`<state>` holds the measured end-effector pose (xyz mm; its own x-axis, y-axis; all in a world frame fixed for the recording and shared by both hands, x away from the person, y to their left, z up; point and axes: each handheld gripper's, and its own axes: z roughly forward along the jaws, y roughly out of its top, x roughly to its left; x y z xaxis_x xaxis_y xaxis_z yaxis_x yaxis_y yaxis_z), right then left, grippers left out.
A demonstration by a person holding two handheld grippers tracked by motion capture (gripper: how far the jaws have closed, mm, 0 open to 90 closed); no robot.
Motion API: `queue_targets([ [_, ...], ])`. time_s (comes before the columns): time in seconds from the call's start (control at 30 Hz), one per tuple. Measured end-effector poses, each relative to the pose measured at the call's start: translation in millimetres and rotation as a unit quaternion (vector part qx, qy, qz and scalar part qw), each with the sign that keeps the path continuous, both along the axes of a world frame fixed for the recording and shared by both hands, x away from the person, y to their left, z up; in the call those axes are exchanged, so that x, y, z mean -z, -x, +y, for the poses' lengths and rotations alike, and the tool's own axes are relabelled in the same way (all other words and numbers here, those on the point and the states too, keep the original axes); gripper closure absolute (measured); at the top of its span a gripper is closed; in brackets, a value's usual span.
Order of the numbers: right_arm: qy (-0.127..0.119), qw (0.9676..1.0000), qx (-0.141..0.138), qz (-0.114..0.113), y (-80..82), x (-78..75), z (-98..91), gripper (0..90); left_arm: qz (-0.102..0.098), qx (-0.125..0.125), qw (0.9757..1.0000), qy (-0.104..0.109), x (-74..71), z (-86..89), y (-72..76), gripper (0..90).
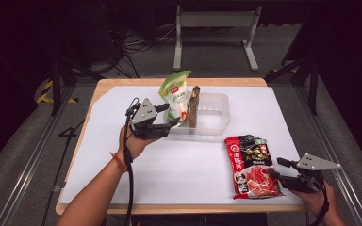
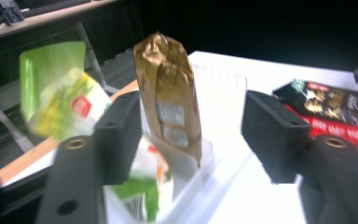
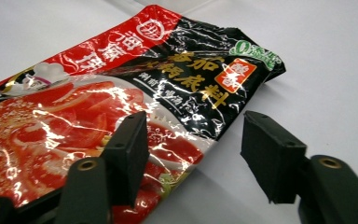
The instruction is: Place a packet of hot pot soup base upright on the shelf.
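Two packets, green (image 1: 174,96) and gold (image 1: 193,106), stand in the tray (image 1: 219,120). The red packet (image 1: 252,165) remains outside. Both grippers, left (image 1: 166,123) and right (image 1: 277,169), have spread jaws, empty.

Green-and-white pouch (image 1: 174,96) upright at the left end of the clear plastic bin (image 1: 217,123), top leaning left. Gold-brown packet (image 1: 193,106) standing edge-on just beside it, inside the same bin. Red-and-black glossy sachet (image 1: 251,165) flat on the white sheet, near the front right.
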<state>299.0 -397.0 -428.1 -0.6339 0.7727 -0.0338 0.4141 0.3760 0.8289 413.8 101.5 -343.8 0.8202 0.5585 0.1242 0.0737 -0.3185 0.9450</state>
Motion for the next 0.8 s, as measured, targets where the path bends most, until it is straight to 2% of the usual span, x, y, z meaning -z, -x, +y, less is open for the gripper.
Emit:
queue_targets([
  [0.2, 0.006, 1.0, -0.003, 0.005, 1.8, -1.1, -2.7, 51.9, 0.007, 0.007, 0.999, -0.043, 16.5, 24.2, 18.3, 30.0],
  [0.27, -0.001, 0.9999, -0.005, 0.011, 0.9, -0.7, -4.6, 51.9, 0.013, 0.009, 0.9989, -0.043, 23.4, 31.2, 22.8, 28.4],
  [0.37, -0.006, 0.9997, -0.01, 0.024, 0.2, -0.4, -4.4, 48.3, 0.018, 0.005, 0.9983, -0.056, 31.7, 40.8, 27.5, 26.4],
  [0.43, -0.012, 0.9975, -0.036, 0.059, -2.3, 1.8, -3.0, 44.9, 0.02, 0.003, 0.9979, -0.062, 34.5, 44.1, 29.1, 26.5],
  [0.53, -0.013, 0.9965, -0.04, 0.072, -2.5, 2.1, -2.0, 43.2, 0.027, 0.002, 0.9975, -0.065, 45.2, 53.7, 35.6, 26.4],
  [0.67, -0.034, 0.9933, -0.045, 0.101, -4.3, 2.5, -7.8, 43.3, 0.037, -0.003, 0.9971, -0.067, 56.5, 64.8, 44.8, 26.5],
  [0.73, -0.028, 0.9937, -0.046, 0.098, -3.8, 0.8, -8.2, 49.9, 0.038, -0.007, 0.9967, -0.071, 61.0, 68.6, 48.3, 26.7],
  [0.8, -0.009, 0.9965, -0.029, 0.078, -2.1, -2.3, -9.3, 56.6, 0.046, -0.012, 0.9963, -0.072, 67.5, 73.3, 52.0, 28.9],
])
